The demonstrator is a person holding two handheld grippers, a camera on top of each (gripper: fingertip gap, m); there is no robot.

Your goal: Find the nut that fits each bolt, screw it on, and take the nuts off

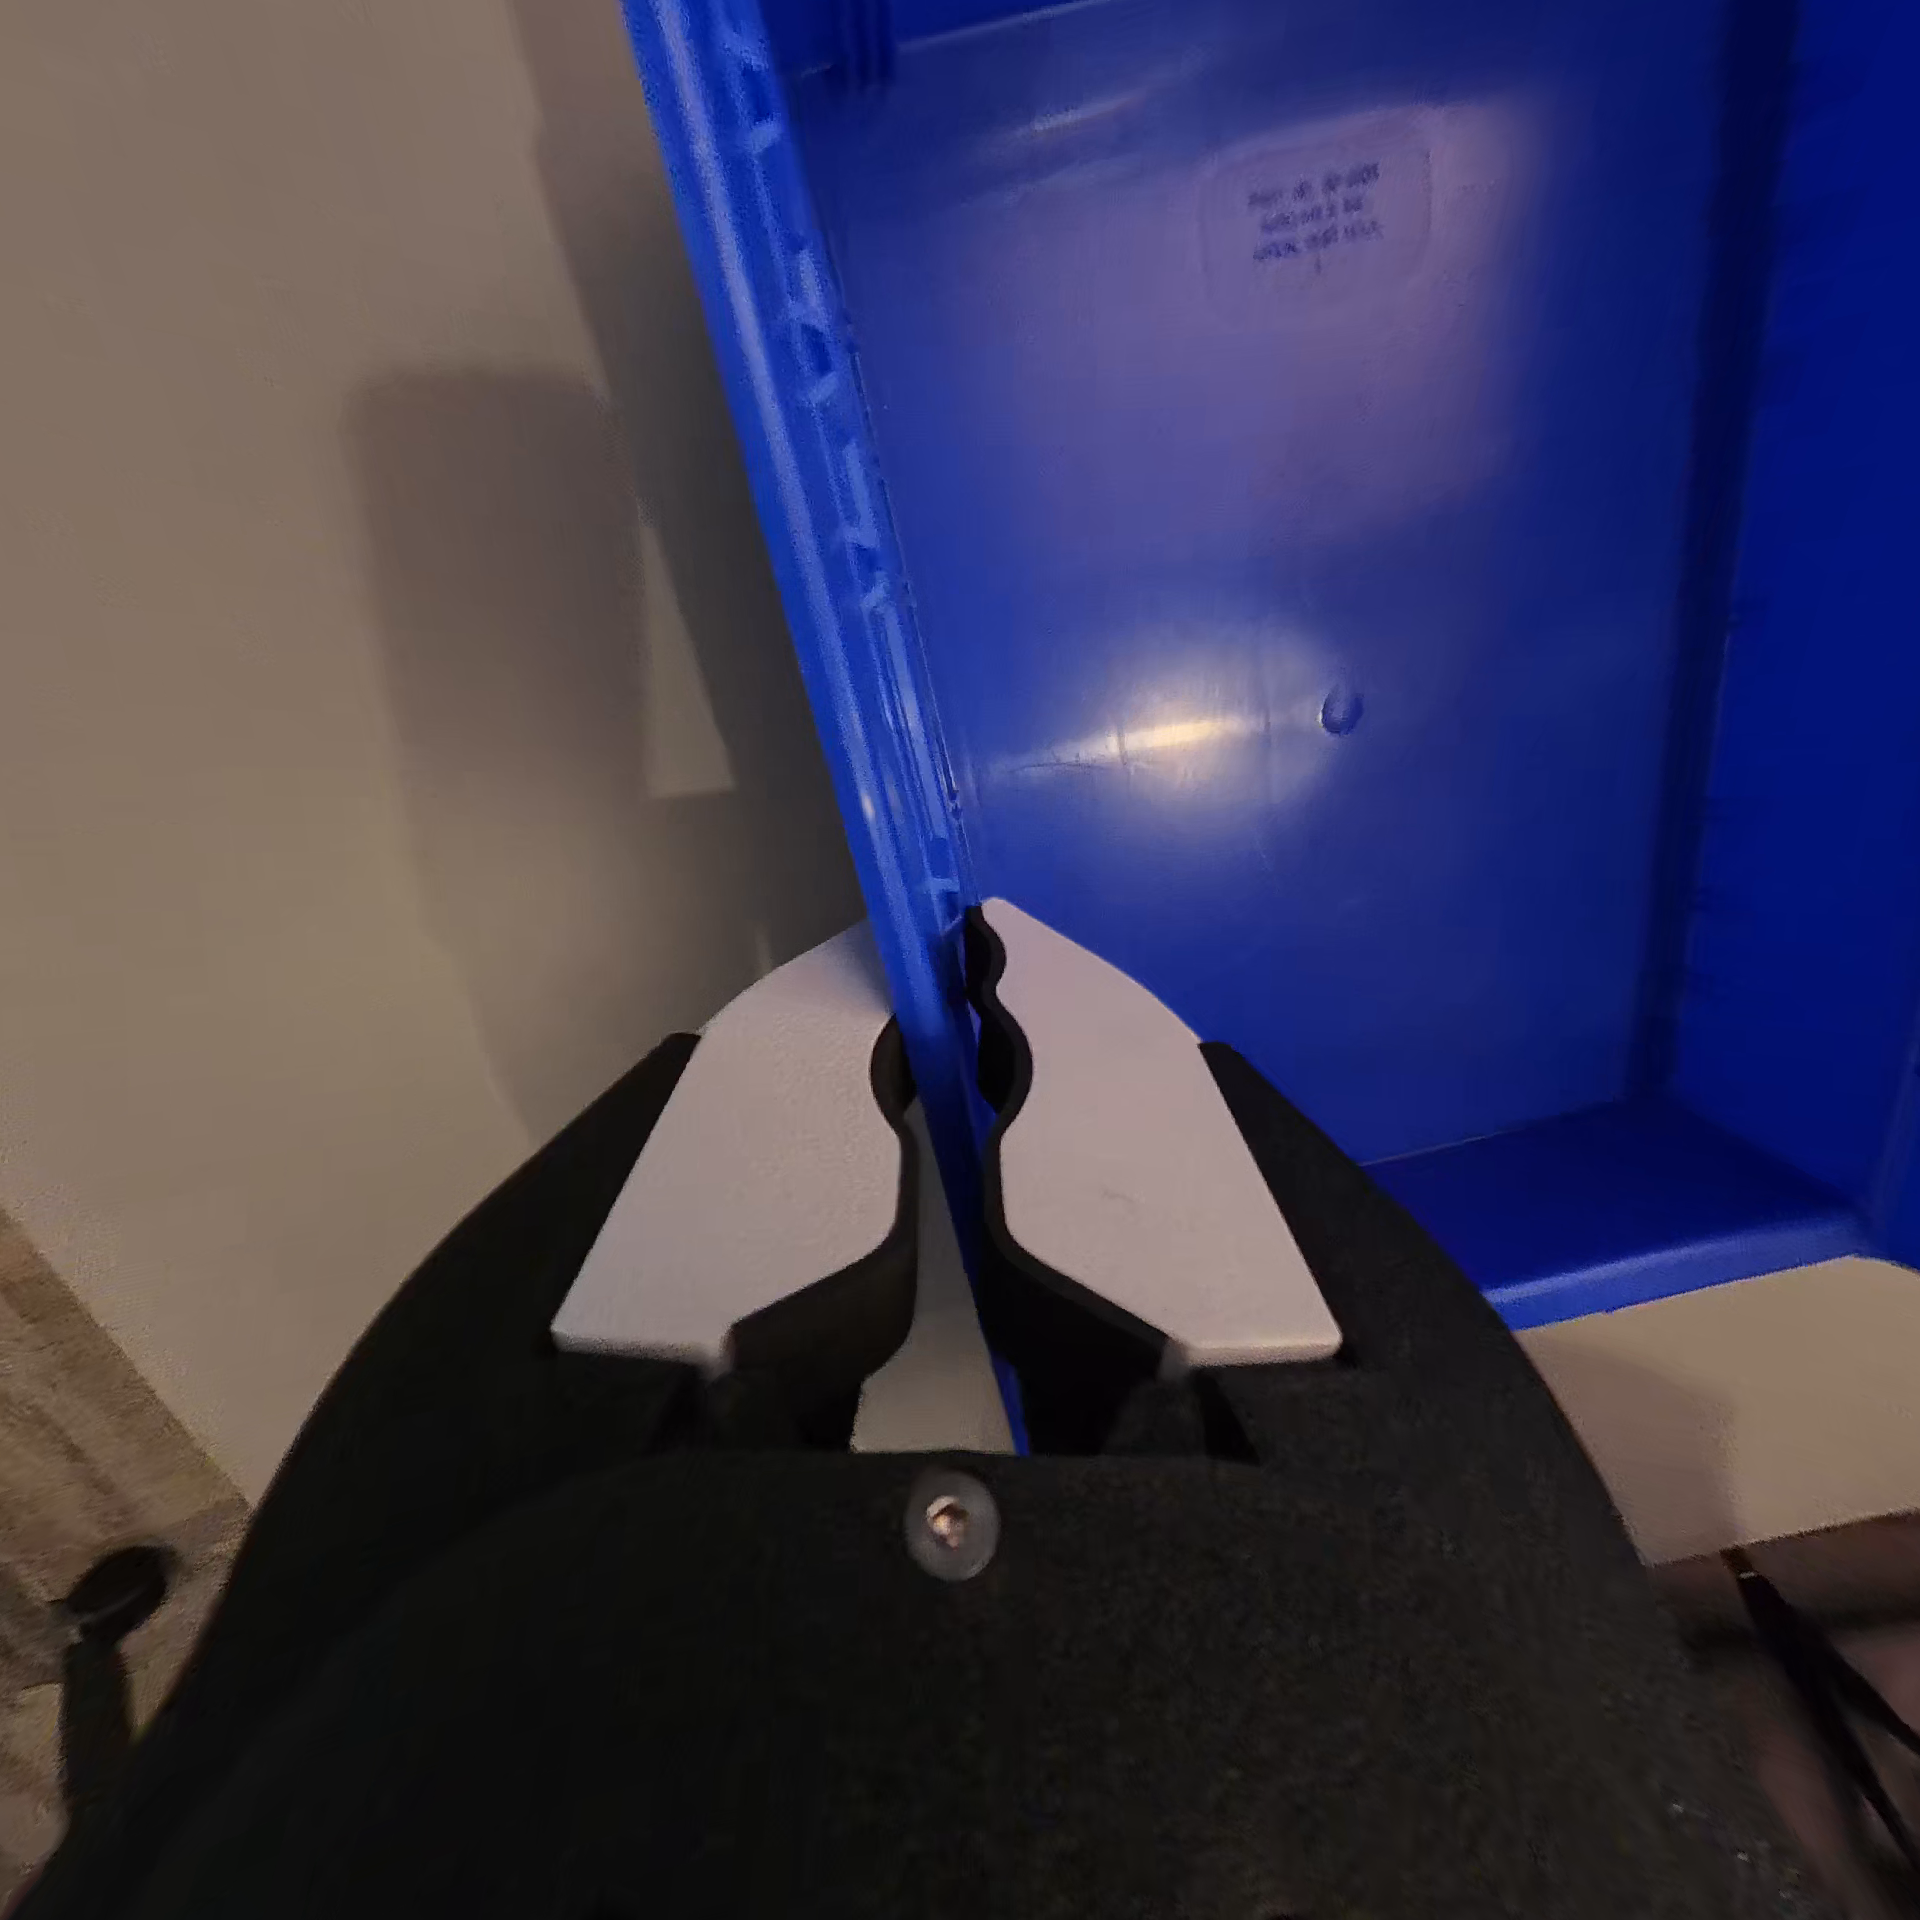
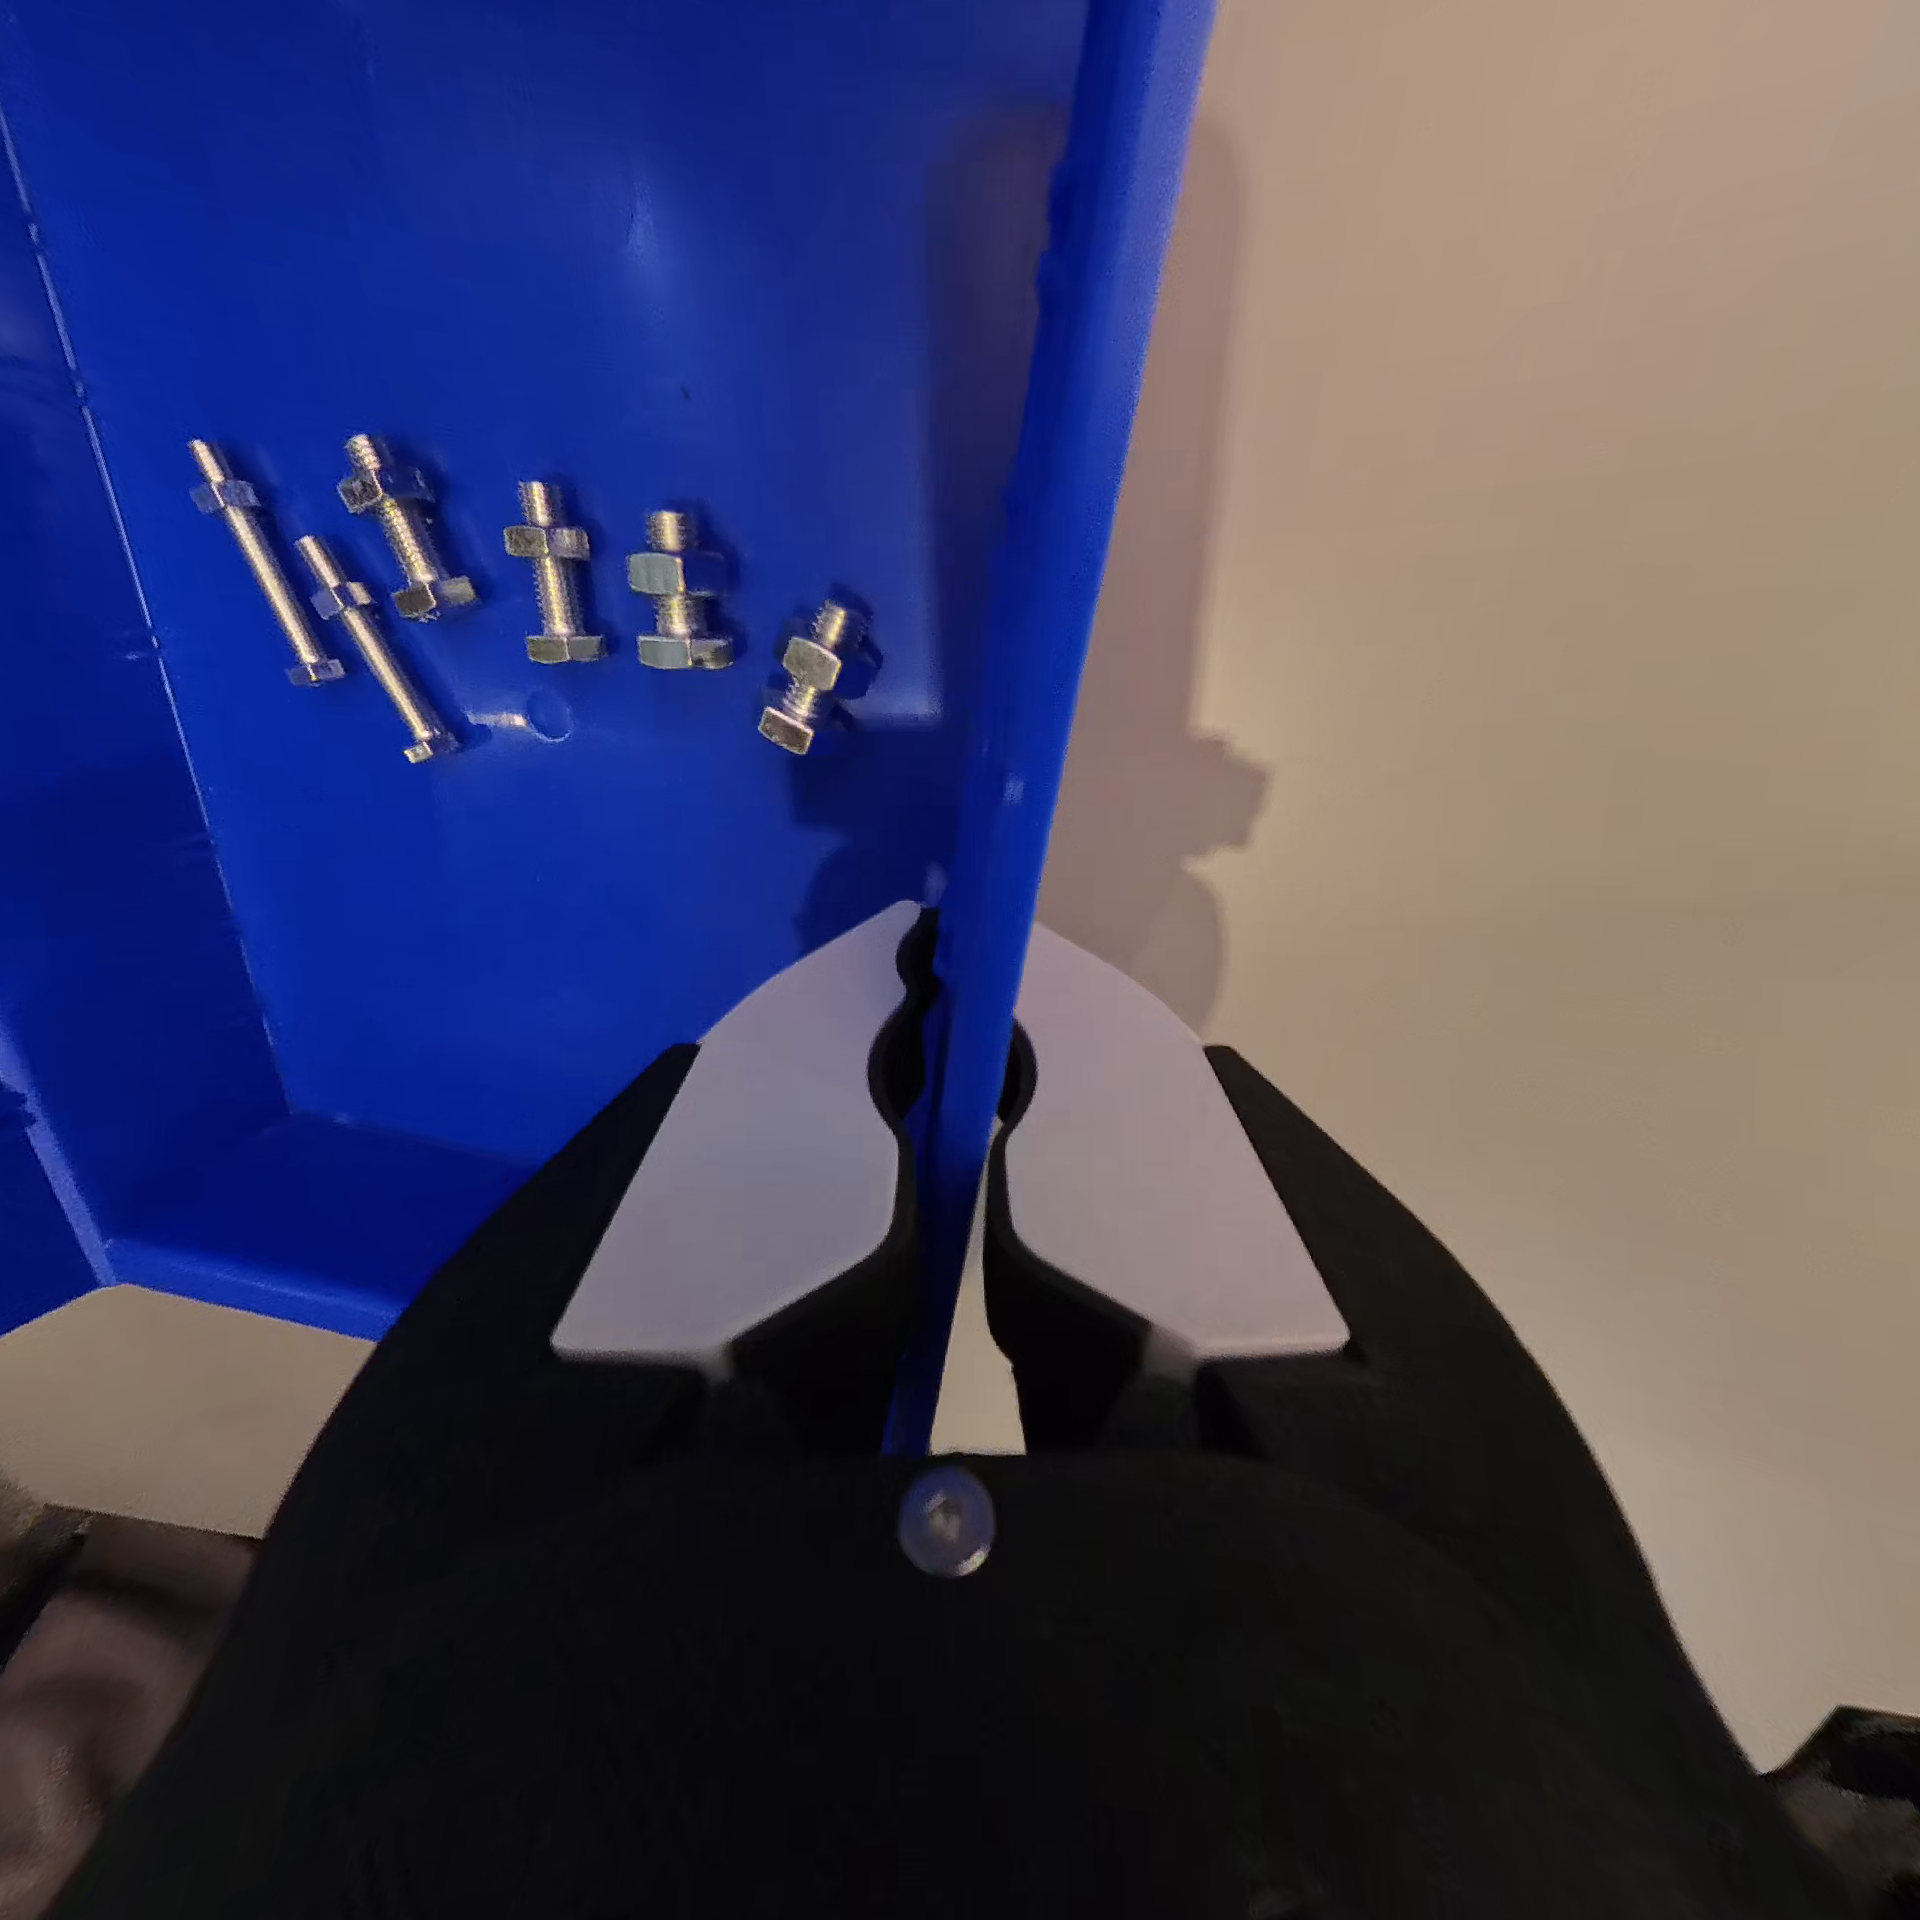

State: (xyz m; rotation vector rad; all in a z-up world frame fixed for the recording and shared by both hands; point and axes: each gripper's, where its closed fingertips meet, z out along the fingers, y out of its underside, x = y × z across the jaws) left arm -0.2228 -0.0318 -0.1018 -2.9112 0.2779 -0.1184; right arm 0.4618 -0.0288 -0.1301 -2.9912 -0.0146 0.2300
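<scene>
Pale tabletop (image 1: 260,623), grey carpet (image 1: 62,1403) beyond.

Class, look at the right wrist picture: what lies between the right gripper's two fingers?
In the right wrist view, the right gripper is shut on the right wall of the blue bin; that wall alone lies between its fingers.

Your left tool (image 1: 951,1023) is clamped on a thin upright wall; your right tool (image 2: 961,1023) is clamped likewise, both pointing forward.

Warm, dim light leaves a glare patch on the blue bin (image 1: 1195,727) floor, soft shadows on the table beside the bin, and wide-angle bending with slight blur at both views' edges.
</scene>
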